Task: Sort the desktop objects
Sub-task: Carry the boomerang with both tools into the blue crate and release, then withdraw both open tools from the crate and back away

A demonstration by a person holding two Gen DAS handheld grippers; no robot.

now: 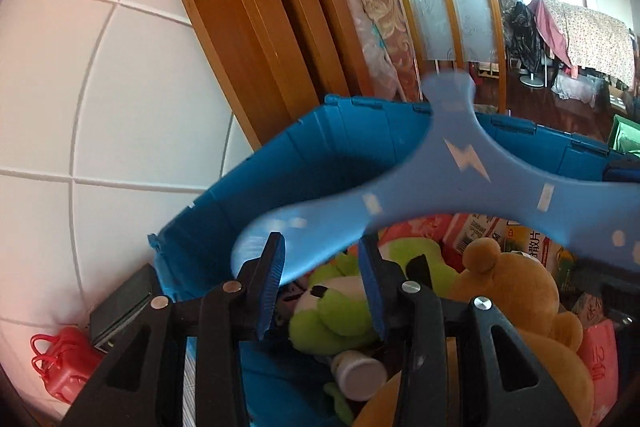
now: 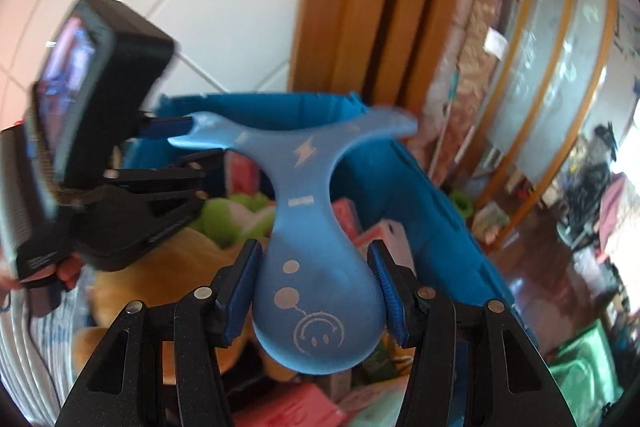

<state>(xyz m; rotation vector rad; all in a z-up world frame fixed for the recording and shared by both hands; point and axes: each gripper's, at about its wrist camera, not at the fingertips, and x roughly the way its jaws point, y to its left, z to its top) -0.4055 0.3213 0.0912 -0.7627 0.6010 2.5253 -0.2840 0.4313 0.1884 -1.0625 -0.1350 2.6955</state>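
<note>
Blue plastic on blue plastic: a three-armed boomerang (image 1: 468, 163) hung over an open crate (image 1: 320, 147), carried between two hand-held grippers. The load looked likeliest to fail on the left, where the left gripper (image 1: 322, 267) had only the rounded tip of one arm between its narrowly set pads. That was a shallow bite on a smooth, flat piece, and a twist or a tug from the other hand could probably have slid it free. If the two hands had drifted apart or let go at different moments, the toy might have swung, clipped the crate's rim and fallen outside.

Below, a green plush frog (image 1: 332, 323), a white-capped bottle (image 1: 360, 375) and a brown teddy bear (image 1: 516, 291) already filled the crate, so a dropped boomerang could have perched on top rather than settled.

On the right, the right gripper (image 2: 316, 287) stood moderately wide, its pads pressed against both edges of the broad lobe bearing a smiley face. The remaining arm pointed away from both grippers, towards the crate's far wall.
</note>
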